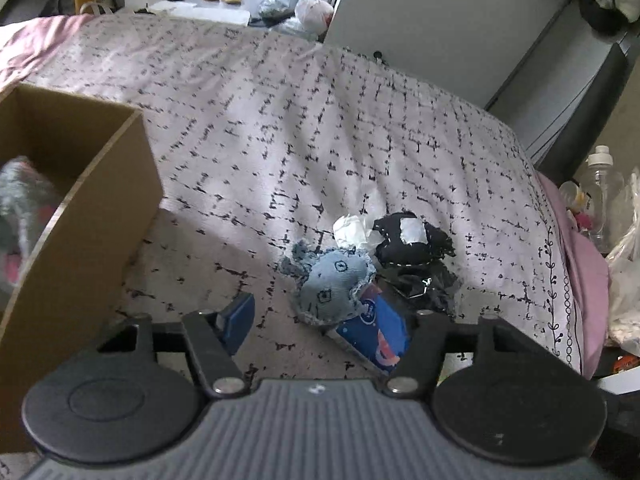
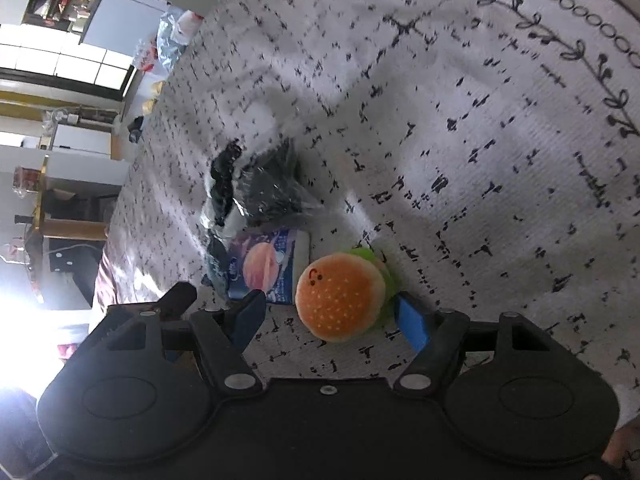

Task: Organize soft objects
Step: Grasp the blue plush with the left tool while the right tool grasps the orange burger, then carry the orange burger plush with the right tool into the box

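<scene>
A bed [image 1: 320,128] covered with a pale blanket printed with black dashes is seen in both wrist views. In the left wrist view, a brown cardboard box [image 1: 92,200] is set on the bed at the left, and something grey and pink is glimpsed blurred inside it. Near the middle of the bed a small heap is gathered: a denim toy [image 1: 334,286] with stitched eyes is laid partly over a blue packet [image 1: 378,334], a crumpled white tissue [image 1: 352,230] is found just behind it, and a black pouch [image 1: 412,240] with a white patch is placed beside that, with a crinkled dark plastic bag [image 1: 424,286] below it. The left gripper [image 1: 320,320] is held above the blanket with its fingers spread wide and nothing between them; only the left blue pad is clearly seen.

In the right wrist view, a burger toy [image 2: 340,298] with an orange bun and green lettuce edge is seen between the wide-spread fingers of the right gripper [image 2: 334,316]. The right blue pad lies just beside the lettuce edge, while the left pad is kept apart from the bun. The blue packet [image 2: 268,264] is touched by the burger toy on its far side, with the dark plastic bag [image 2: 268,188] beyond.
</scene>
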`<state>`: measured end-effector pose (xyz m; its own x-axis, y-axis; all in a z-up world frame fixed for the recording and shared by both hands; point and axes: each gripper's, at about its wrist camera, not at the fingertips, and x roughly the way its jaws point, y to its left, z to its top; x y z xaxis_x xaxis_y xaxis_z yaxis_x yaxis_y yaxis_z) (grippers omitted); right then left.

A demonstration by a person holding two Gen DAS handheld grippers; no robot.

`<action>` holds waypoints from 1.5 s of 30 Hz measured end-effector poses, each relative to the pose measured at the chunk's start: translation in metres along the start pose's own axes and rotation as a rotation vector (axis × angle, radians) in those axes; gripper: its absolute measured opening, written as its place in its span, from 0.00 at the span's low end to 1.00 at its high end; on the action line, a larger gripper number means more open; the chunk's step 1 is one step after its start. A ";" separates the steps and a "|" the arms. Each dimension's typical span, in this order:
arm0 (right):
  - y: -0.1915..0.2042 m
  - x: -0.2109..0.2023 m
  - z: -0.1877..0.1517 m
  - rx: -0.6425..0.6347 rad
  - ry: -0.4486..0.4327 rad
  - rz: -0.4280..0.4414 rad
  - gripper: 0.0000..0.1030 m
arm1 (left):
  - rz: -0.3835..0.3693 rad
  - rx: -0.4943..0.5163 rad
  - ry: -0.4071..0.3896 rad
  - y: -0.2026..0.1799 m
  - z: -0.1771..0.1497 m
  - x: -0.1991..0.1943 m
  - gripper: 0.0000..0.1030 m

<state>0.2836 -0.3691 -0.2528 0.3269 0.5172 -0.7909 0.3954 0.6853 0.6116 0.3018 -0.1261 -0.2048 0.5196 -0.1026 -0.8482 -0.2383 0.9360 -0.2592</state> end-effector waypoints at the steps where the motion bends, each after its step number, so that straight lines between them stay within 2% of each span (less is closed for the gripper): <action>1: 0.000 0.003 0.001 0.003 0.008 0.001 0.69 | 0.001 0.004 0.002 -0.001 0.001 0.004 0.64; 6: 0.003 0.009 0.004 -0.018 0.008 0.001 0.64 | -0.002 0.013 0.022 -0.003 0.002 0.022 0.64; 9: 0.006 0.013 0.004 -0.046 0.012 0.001 0.58 | -0.003 0.014 0.022 -0.005 0.004 0.030 0.63; 11: 0.008 0.016 0.004 -0.064 0.013 -0.011 0.50 | -0.006 0.019 0.026 -0.007 0.006 0.034 0.61; 14: 0.011 0.017 0.005 -0.090 0.005 -0.015 0.44 | -0.008 0.012 0.038 -0.009 0.007 0.042 0.56; 17: 0.013 0.016 0.004 -0.116 -0.007 -0.021 0.40 | -0.003 0.007 0.034 -0.009 0.009 0.046 0.45; 19: 0.013 0.015 0.004 -0.121 -0.013 -0.015 0.38 | -0.013 -0.001 0.035 -0.007 0.010 0.046 0.31; 22: 0.013 0.015 0.004 -0.125 -0.021 -0.012 0.37 | -0.012 -0.004 0.026 -0.006 0.011 0.042 0.23; 36: 0.016 -0.008 -0.003 -0.146 -0.081 0.036 0.36 | -0.022 0.004 -0.023 0.007 -0.001 -0.018 0.23; 45: 0.022 -0.029 -0.015 -0.161 -0.119 0.066 0.36 | -0.047 0.009 -0.071 0.014 -0.009 -0.074 0.23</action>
<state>0.2702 -0.3615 -0.2174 0.4502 0.5058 -0.7358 0.2311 0.7300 0.6432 0.2526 -0.1079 -0.1494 0.5874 -0.1226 -0.7999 -0.2047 0.9338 -0.2934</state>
